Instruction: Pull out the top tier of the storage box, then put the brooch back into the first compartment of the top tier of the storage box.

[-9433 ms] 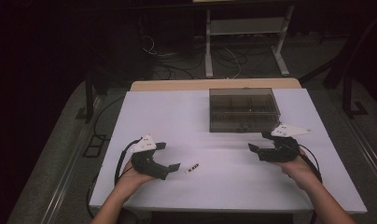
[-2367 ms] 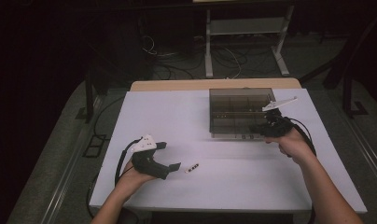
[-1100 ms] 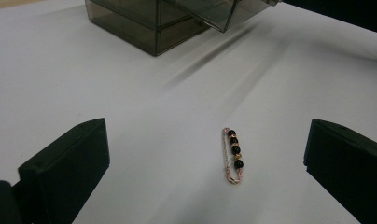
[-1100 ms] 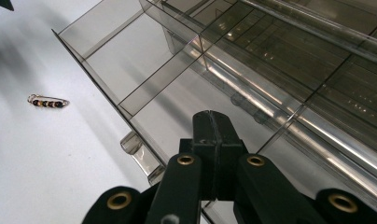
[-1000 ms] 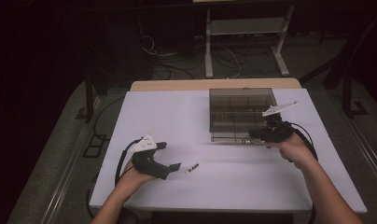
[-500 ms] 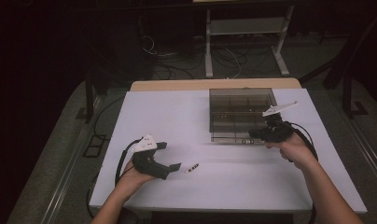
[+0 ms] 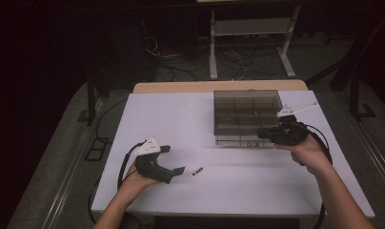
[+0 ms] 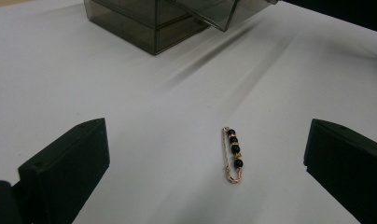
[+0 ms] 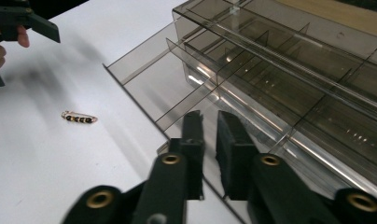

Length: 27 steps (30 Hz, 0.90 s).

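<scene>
Right tool (image 9: 210,135) at drawer (image 9: 177,88) front of smoked organizer box (image 7: 248,114), jaws narrow, just easing apart, nothing pinched. Left tool (image 8: 205,154) wide, beaded pin (image 8: 233,154) on tabletop (image 7: 257,176) between jaws, short of box. Risk: closing jaws skid pin flat across tabletop.

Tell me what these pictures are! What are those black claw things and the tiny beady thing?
A person holds a pinching tool, called a gripper, in each hand. One picture looks down from above; the others come from cameras riding on the grippers. On the white table are a smoky see-through box, its drawer pulled out, and a gold pin with black beads. The left gripper is wide open, holding nothing. The right gripper is at the drawer's front; its jaws have just been opening, and nothing is clearly between them.
</scene>
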{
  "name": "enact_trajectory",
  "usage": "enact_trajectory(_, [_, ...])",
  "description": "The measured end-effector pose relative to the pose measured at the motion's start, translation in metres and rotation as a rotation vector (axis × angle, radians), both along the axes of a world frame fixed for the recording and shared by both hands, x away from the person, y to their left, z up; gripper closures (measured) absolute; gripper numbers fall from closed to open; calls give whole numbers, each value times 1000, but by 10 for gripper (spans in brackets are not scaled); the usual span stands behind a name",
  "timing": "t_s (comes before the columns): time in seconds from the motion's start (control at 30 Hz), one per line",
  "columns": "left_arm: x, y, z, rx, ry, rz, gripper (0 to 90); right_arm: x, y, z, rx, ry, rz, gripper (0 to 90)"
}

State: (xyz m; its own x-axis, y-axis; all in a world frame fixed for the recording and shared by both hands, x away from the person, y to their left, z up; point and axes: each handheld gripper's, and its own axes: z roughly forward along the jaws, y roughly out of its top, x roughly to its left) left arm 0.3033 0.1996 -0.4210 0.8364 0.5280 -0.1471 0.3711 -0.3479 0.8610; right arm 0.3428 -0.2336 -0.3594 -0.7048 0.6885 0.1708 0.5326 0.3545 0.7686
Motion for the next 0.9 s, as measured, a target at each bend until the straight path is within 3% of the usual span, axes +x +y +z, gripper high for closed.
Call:
enact_trajectory(0.33, [0,0,0,3,4,0,0,-17,-5,5,14,-40,25,627])
enact_trajectory(0.9, [0,0,0,1,6,0,0,-48,-16,-5,17,-86,32,436])
